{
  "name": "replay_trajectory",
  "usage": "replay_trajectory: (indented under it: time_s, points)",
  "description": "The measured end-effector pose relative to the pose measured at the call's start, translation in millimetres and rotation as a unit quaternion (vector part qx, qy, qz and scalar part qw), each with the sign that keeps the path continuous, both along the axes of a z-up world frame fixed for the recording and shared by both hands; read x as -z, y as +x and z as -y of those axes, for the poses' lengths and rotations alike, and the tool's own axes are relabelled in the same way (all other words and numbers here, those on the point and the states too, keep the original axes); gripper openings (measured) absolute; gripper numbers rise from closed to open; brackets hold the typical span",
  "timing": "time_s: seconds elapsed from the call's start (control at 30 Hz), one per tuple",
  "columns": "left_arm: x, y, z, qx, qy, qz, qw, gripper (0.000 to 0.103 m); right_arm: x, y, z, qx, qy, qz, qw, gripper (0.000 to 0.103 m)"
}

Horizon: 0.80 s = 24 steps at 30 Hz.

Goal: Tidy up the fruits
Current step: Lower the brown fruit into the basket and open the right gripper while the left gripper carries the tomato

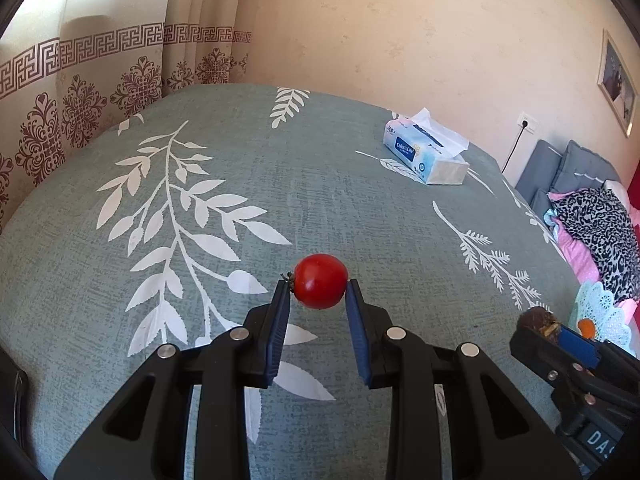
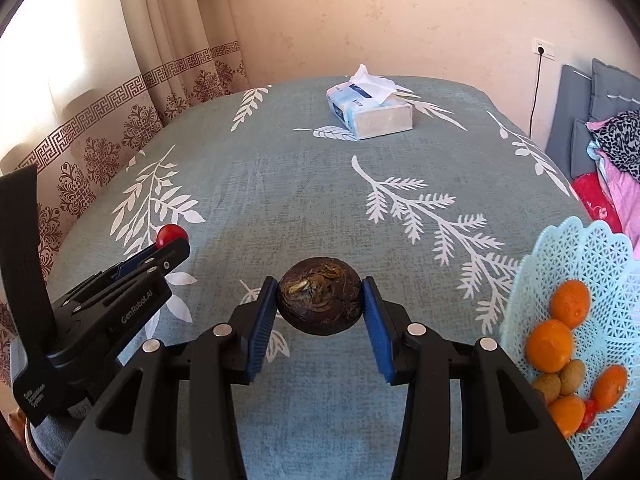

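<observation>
left hand-held gripper (image 1: 318,286), marked "genrobot.ai", grasps a tomato (image 1: 320,281); right hand-held gripper (image 2: 320,300) grasps a dark brown fruit (image 2: 320,301). tissue box (image 1: 425,152) reads "color life".

Soft window daylight, sharp, fisheye-bent edges.

Each camera sits just behind its own claw and looks forward and a bit down over the desk (image 1: 280,184) with the leafy green cloth. The left camera is close to the left claw (image 1: 318,286) and sees the right claw (image 1: 538,322) low at its right edge. The right camera is close to the right claw (image 2: 320,300) and sees the left claw (image 2: 170,240) at its left side. Both views share the desk top, the tissue box (image 1: 426,152) far off, the curtain (image 1: 80,92) and the wall (image 1: 400,20).
</observation>
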<state>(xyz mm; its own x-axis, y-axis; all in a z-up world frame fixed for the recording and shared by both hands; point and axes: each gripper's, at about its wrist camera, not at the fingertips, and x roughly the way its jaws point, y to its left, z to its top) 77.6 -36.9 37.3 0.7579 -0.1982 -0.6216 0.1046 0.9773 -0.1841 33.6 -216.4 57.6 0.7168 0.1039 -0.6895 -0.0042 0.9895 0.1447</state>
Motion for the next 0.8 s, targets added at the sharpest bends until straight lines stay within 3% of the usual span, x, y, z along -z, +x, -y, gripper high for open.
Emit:
replay_trajectory:
  time_s: [0.47,0.8]
  points:
    - [-5.4,-10.8,11.4,0.010,0.015,0.012,0.9998,0.029,-20.3,-66.0,107.7,0.126,-0.001,0.030,0.992,0.044]
    - [-16.0,-33.8,35.3,0.051,0.019,0.017,0.9984,0.029,-4.7,-80.1,177.6,0.204,0.026,0.005,0.979,0.044]
